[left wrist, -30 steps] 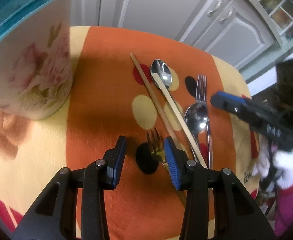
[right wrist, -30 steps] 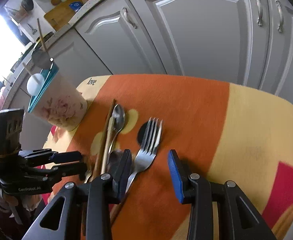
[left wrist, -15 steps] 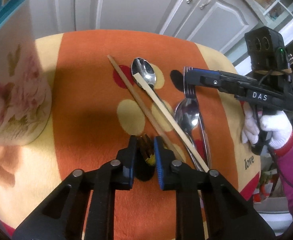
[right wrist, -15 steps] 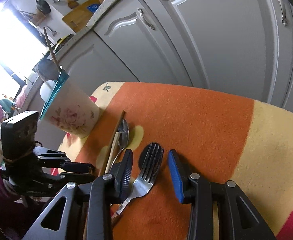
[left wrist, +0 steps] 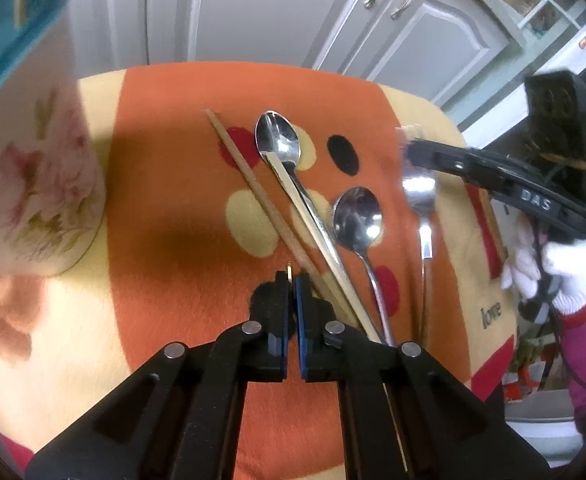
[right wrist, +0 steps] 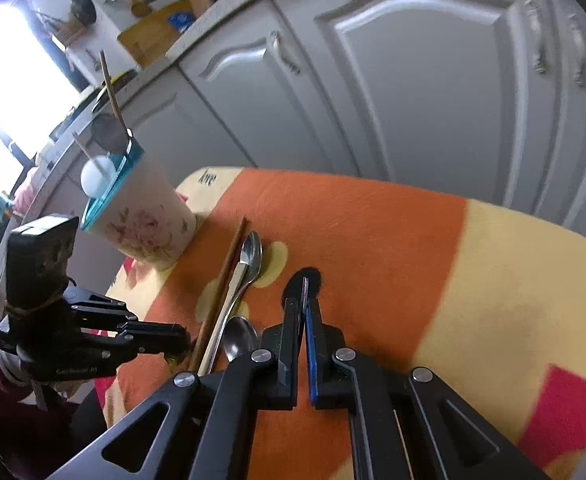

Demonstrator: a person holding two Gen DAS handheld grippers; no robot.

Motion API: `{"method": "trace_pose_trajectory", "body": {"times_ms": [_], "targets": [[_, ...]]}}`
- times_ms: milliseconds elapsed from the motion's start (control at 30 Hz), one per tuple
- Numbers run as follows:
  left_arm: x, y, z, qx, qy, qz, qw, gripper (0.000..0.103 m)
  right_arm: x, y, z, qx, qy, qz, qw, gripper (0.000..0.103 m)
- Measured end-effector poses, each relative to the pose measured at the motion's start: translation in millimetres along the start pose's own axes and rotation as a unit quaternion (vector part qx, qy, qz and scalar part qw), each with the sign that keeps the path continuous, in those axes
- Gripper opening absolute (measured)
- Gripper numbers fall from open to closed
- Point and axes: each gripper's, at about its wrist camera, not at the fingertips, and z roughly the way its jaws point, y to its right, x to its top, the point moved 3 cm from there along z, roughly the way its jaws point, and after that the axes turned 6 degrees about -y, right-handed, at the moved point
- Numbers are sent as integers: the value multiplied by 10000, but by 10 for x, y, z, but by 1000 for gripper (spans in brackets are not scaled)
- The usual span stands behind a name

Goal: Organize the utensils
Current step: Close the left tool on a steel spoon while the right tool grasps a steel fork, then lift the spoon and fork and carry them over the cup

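two pairs of jaws have just closed: my left gripper (left wrist: pixel 291 280) now pinches the small gold-tinted fork (left wrist: pixel 289 269) edge-on, and my right gripper (right wrist: pixel 304 304) pinches the steel fork (right wrist: pixel 304 286), seen as a thin strip between the pads. both forks look gripped, so carrying them to the floral utensil cup (right wrist: pixel 141 216) (already holding sticks) seems next. two spoons (left wrist: pixel 357 216) and chopsticks (left wrist: pixel 261 196) lie on the orange cloth (left wrist: pixel 165 160) beside the cup.
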Motion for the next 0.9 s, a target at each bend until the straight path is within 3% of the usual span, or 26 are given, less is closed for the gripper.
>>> {"method": "trace_pose_trajectory", "body": {"times_ms": [367,467,600,767,900], "targets": [[-81,106,-621,114,671,112,9976,0,-143,-392,-771,-264,587,-316,9974,2],[-134,89,-657,135,730,60,9972,0,-177,-393,-753,-460,535,-308,9970,2],[-240,39,-685,94,756,-123,9970,0,-232,-133,-620,-804,307,216,9961,4],[-313,34,-704,61,728,-195,9971,0,-282,149,-315,-790,19,526,9955,26],[-330,18,-714,80,682,-244,9973,0,-272,374,-44,-758,-51,594,9953,27]]}}
